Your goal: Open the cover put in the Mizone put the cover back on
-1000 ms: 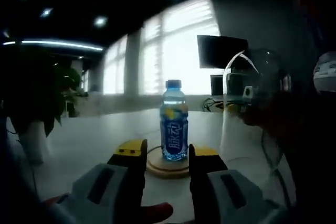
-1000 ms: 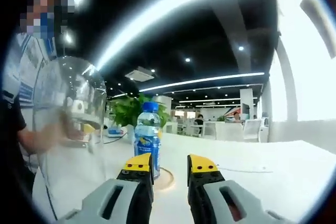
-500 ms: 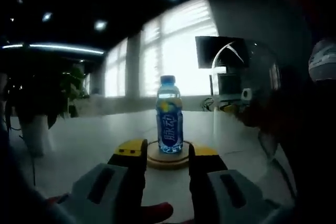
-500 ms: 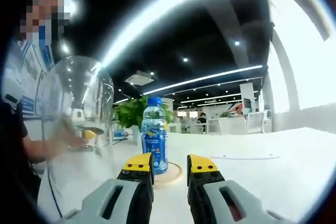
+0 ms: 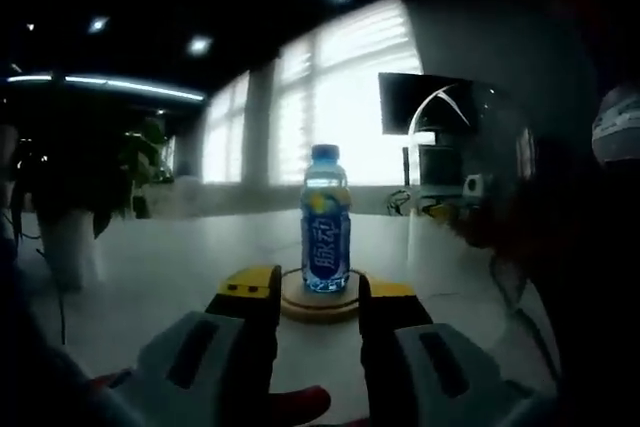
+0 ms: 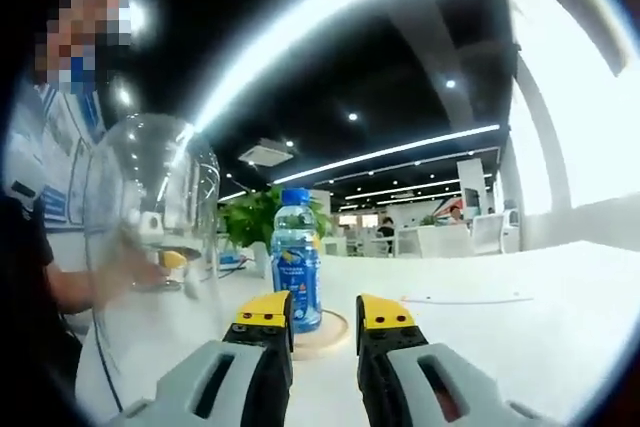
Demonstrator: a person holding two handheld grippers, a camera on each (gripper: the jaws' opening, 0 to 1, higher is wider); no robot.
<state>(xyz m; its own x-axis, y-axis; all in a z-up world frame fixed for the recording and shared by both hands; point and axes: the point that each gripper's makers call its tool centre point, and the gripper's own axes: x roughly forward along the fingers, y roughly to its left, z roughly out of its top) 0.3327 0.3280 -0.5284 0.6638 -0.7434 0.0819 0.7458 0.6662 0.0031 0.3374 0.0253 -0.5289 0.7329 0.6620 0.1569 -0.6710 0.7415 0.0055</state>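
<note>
Bottle: your Mizone bottle stood upright on the round wooden base, on the white table, just beyond the tips of both grippers.
Cover: the clear glass dome was off the base and beside it, to the right of the bottle in the left gripper view and to its left in the right gripper view; whether it rested on the table or was held up, I could not tell through the glare.
Left gripper: your jaws were spread with nothing between them.
Right gripper: your jaws were likewise spread and empty.
Handling, bottle: it looked full, so fairly heavy for its size; the plastic wall would likely give a little and be slick, so the labelled middle seemed the safest hold.
Handling, cover: thin glass, probably fragile and slippery, and wide for two jaws; you would do best to take it low at the rim and set it down squarely around the bottle.
Writing: the blue label carried white characters, too blurred to read with confidence.
</note>
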